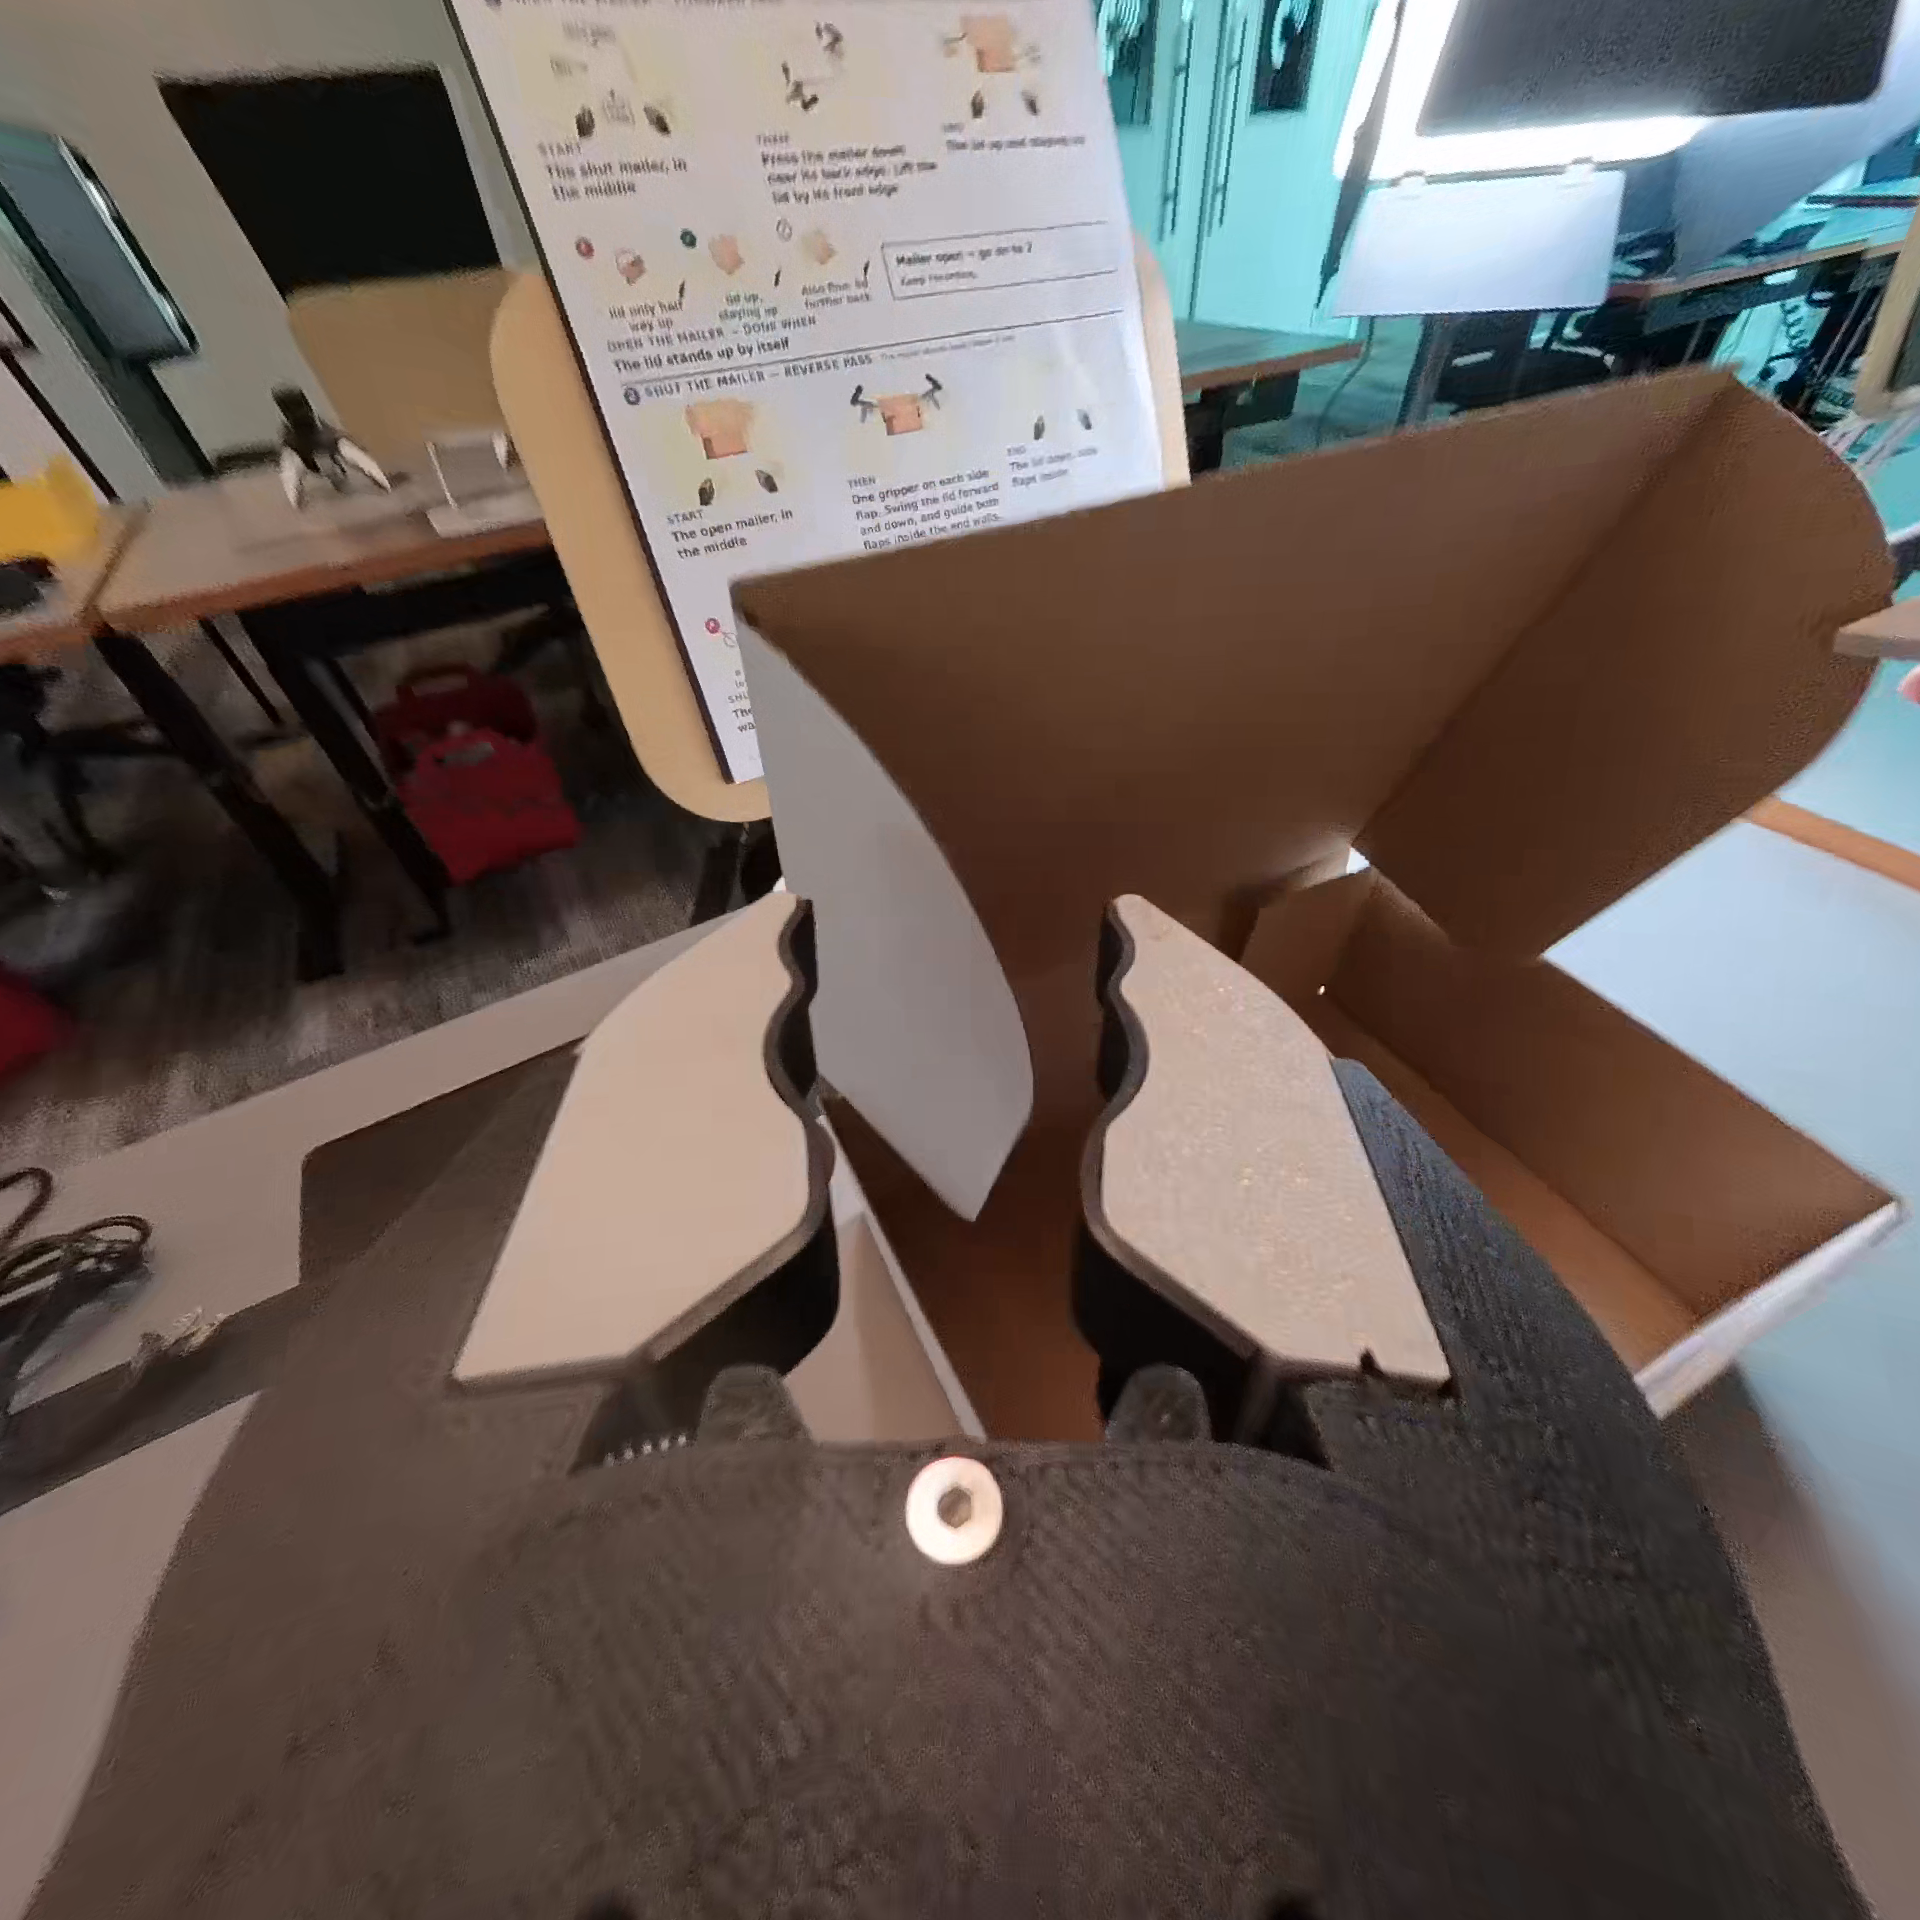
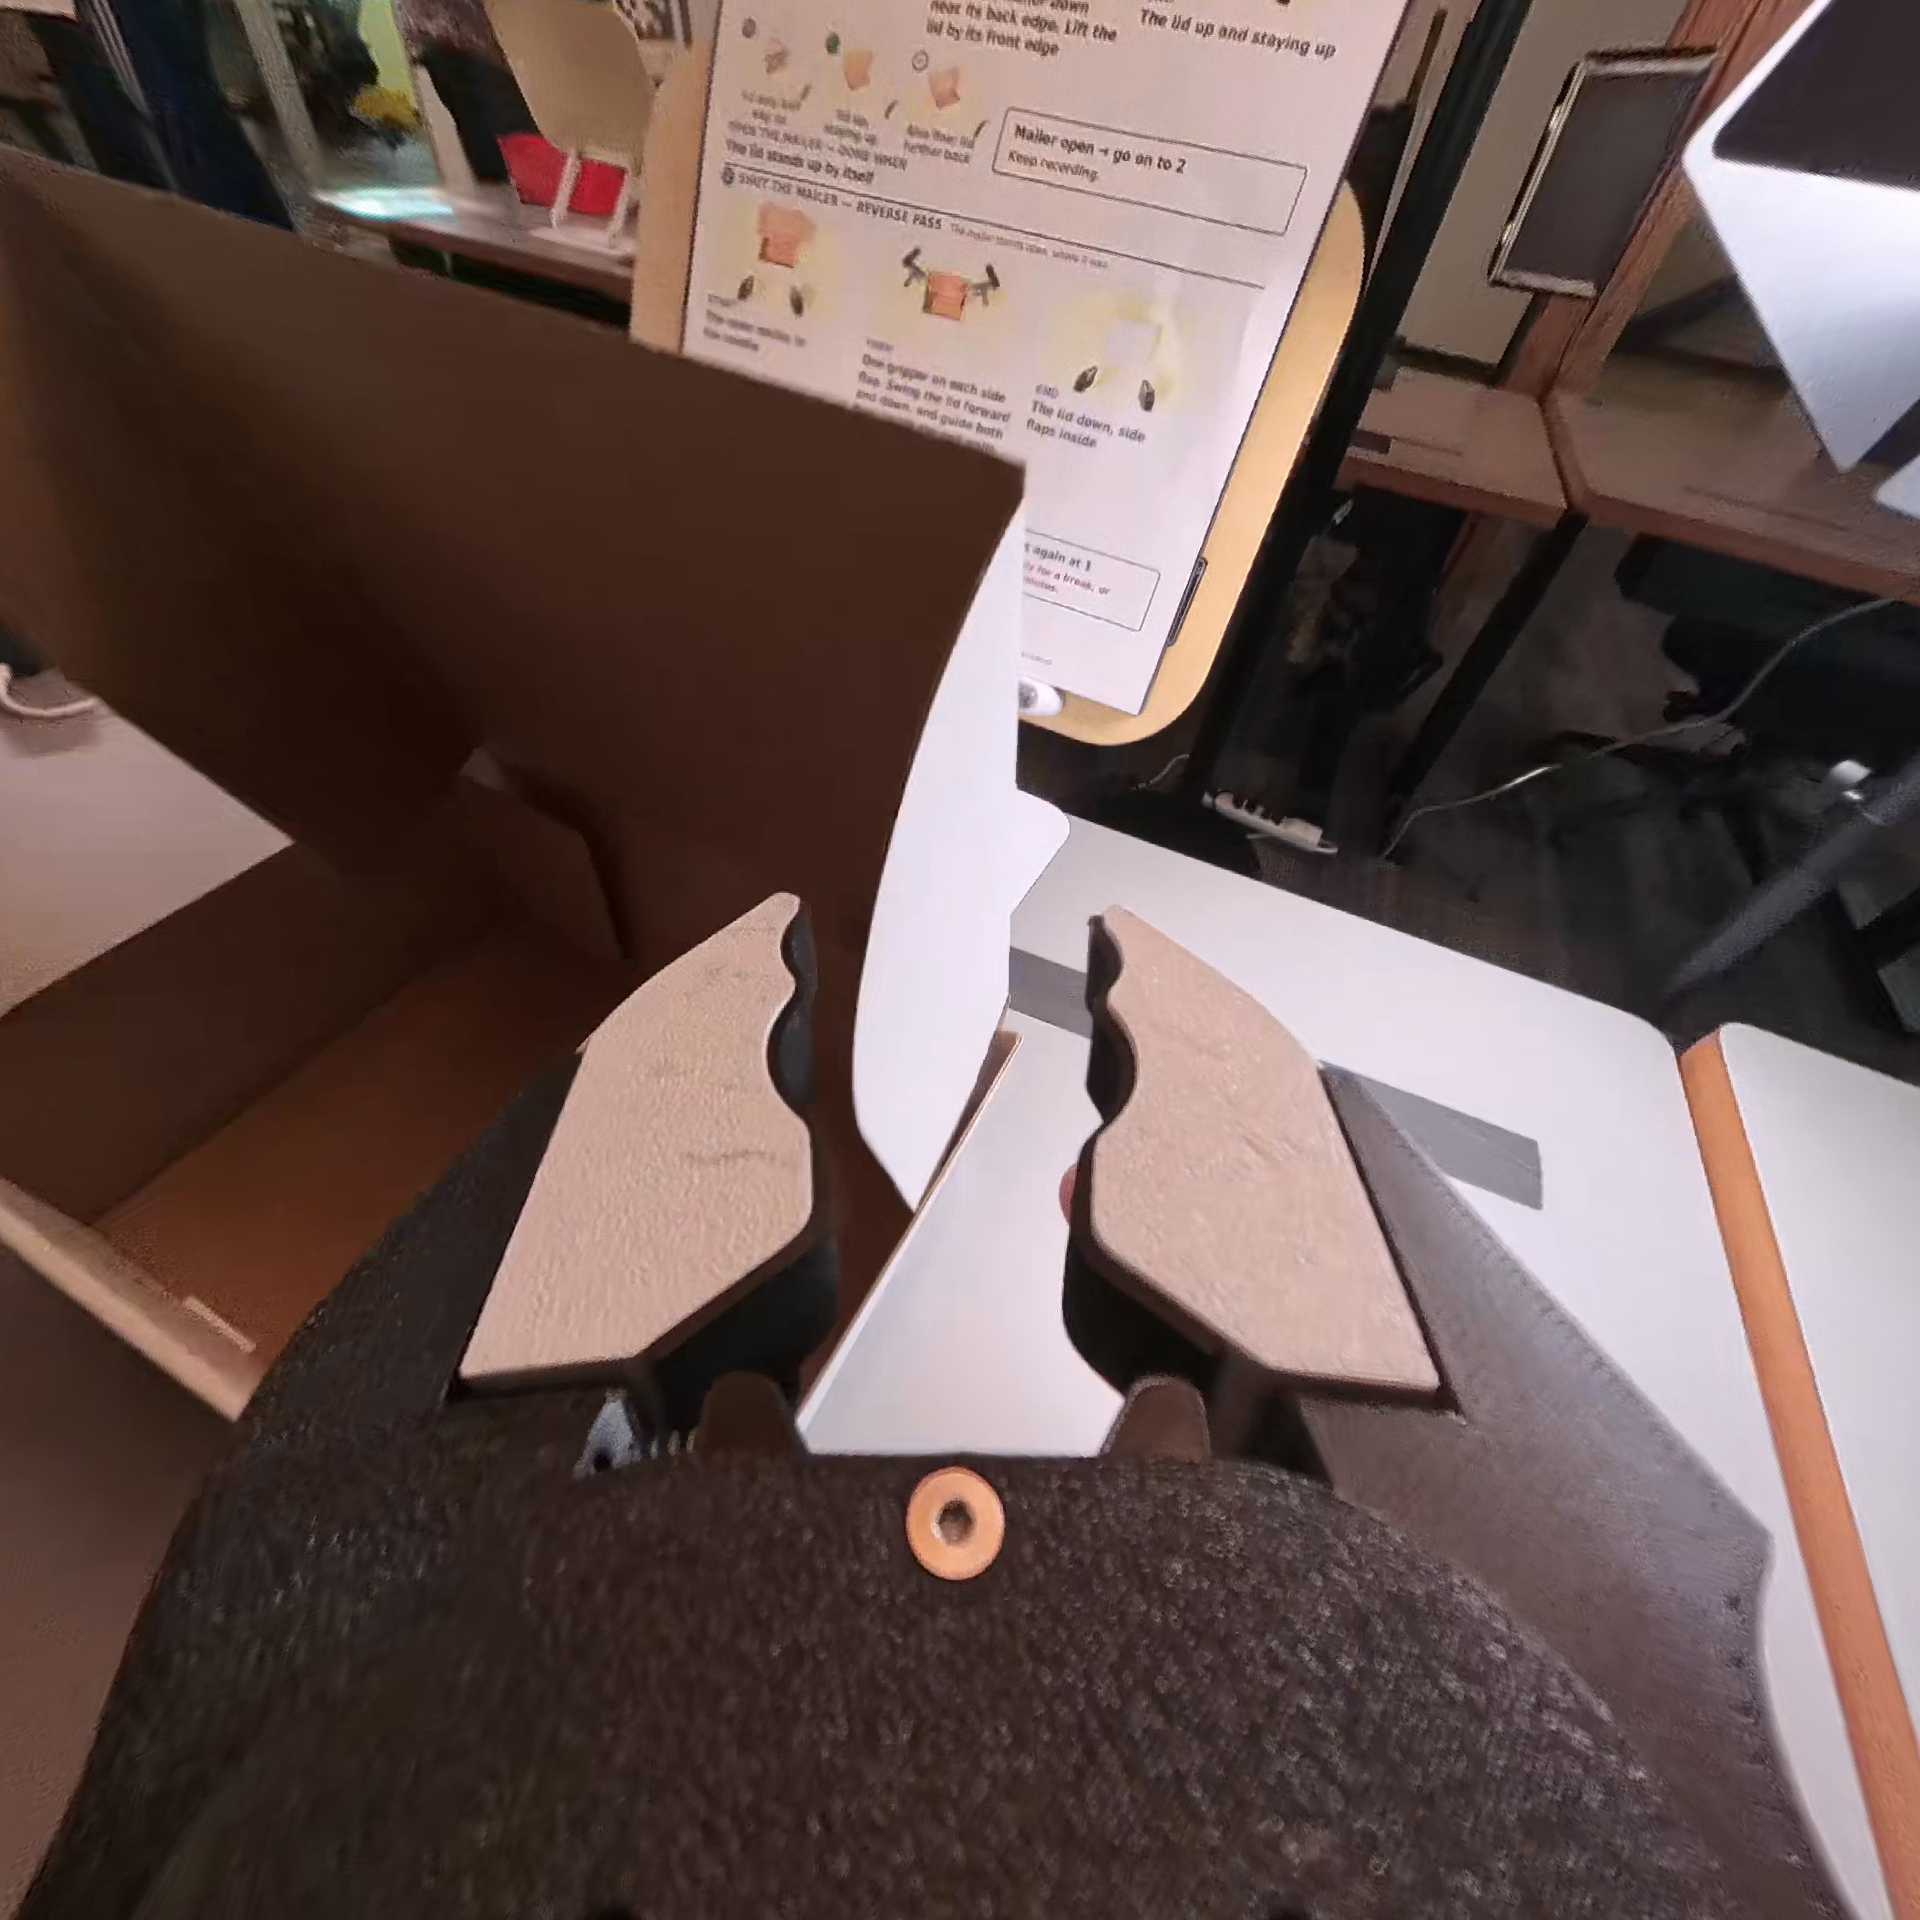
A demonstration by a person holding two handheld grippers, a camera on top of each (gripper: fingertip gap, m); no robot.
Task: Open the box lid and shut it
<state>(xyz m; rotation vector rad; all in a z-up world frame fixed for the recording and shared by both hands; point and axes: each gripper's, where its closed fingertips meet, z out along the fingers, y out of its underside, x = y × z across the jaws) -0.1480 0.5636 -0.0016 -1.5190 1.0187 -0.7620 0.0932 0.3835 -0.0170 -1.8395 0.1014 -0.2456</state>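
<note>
L tongs straddle upright lid side flap.

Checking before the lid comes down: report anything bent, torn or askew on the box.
No tear visible. The lid stands up; both side flaps bow: one between the open left hand-held gripper, the other in the open right hand-held gripper.

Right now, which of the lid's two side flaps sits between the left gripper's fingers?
The lid's left side flap, white face showing, hangs between the open fingers of the left gripper. The opposite flap sits inside the right gripper.
</note>
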